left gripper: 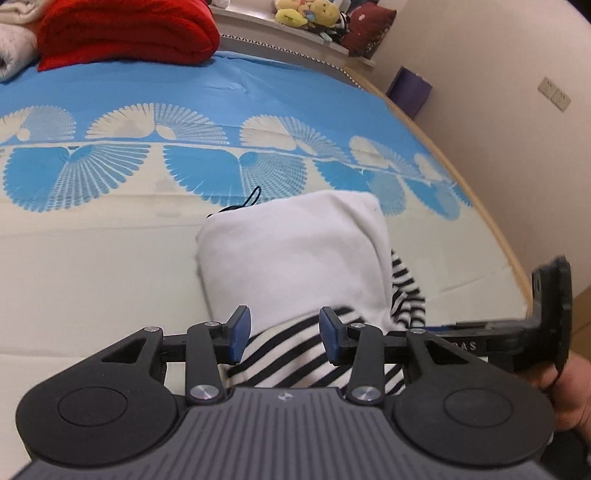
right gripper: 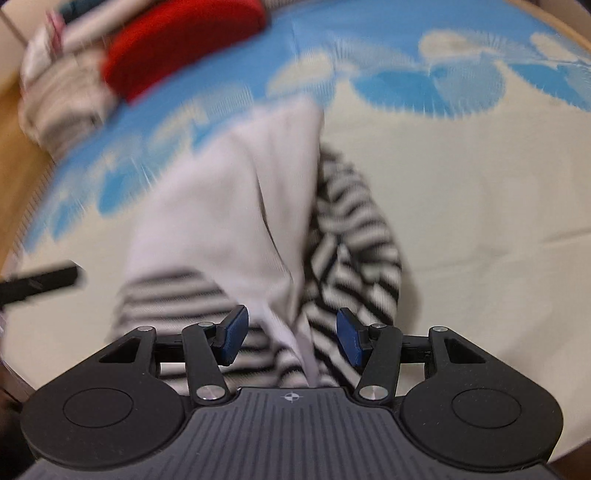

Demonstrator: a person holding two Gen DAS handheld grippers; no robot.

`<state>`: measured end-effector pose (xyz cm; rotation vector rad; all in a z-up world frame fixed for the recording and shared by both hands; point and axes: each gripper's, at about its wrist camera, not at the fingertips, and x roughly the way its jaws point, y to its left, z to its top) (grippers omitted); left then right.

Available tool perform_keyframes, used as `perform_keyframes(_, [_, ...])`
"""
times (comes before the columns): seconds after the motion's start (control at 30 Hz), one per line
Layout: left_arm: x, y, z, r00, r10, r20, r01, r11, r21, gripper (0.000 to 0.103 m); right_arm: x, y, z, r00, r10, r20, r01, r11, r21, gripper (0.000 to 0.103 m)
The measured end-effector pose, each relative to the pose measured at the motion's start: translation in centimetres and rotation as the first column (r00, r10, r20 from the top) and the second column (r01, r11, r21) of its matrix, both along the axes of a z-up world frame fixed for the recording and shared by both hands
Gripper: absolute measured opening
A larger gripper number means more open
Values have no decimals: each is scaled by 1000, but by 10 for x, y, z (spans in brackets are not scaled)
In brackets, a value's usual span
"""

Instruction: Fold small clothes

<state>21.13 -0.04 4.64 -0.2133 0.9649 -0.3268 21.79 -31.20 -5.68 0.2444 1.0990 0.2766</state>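
A small white garment with black-and-white striped parts [left gripper: 291, 258] lies bunched on the bed, a white panel folded over the stripes. My left gripper [left gripper: 284, 334] is open just above its near striped edge, the blue pads [left gripper: 240, 332] either side of the cloth. The right gripper's black frame [left gripper: 550, 314] shows at the right edge of the left wrist view. In the blurred right wrist view the same garment [right gripper: 229, 206] lies below my right gripper [right gripper: 291, 338], which is open over the striped hem with a white fold between the pads.
The bed has a cream and blue patterned cover [left gripper: 110, 229]. A red folded blanket [left gripper: 125, 33] and pale laundry [left gripper: 14, 48] lie at the far left. Plush toys [left gripper: 306, 13] and a purple box [left gripper: 408, 90] stand beyond the bed. A black cord [left gripper: 251, 199] lies behind the garment.
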Motion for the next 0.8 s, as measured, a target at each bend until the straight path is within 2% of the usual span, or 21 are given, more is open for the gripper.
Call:
perform_keyframes(0.07, [-3, -2, -1, 1000, -12, 4, 12, 1000, 16, 44, -1, 5, -3, 1000, 21, 2, -21, 1000, -6, 27])
perform_keyframes(0.1, [-5, -1, -1, 1000, -19, 3, 19, 1000, 24, 44, -2, 3, -1, 1000, 25, 14, -25, 1000, 13, 5])
perform_keyframes(0.17, [-7, -2, -1, 999, -39, 4, 39, 999, 23, 44, -7, -8, 9, 998, 4, 59, -8, 998, 67, 5])
perform_keyframes(0.23, [-10, -7, -1, 998, -67, 1, 67, 998, 10, 44, -15, -32, 25, 990, -63, 124, 43, 986, 161, 4])
perform_keyframes(0.3, [-10, -18, -3, 994, -105, -15, 106, 994, 14, 44, -22, -56, 34, 981, -129, 145, 92, 967, 238, 4])
perform_keyframes(0.33, [-9, -23, -5, 991, -129, -27, 130, 991, 21, 44, -28, -67, 37, 976, -153, 152, 113, 963, 245, 4])
perform_keyframes(0.43, [-9, -42, -15, 979, -192, -65, 195, 980, 48, 44, -38, -86, 38, 973, -168, 158, 131, 967, 220, 4])
perform_keyframes(0.57, [-7, -64, -33, 959, -251, -133, 263, 961, 84, 46, -41, -94, 22, 988, -122, 96, 108, 985, 133, 4])
perform_keyframes(0.63, [-6, -74, -51, 949, -253, -190, 285, 945, 163, 49, -39, -87, 12, 995, -80, 54, 75, 994, 74, 4])
perform_keyframes(0.7, [-3, -79, -62, 946, -242, -217, 286, 936, 203, 49, -34, -78, 0, 999, -46, 11, 46, 999, 14, 4])
perform_keyframes(0.8, [-1, -76, -63, 947, -234, -221, 275, 944, 182, 50, -24, -59, -14, 1000, 2, -28, -4, 998, -59, 4])
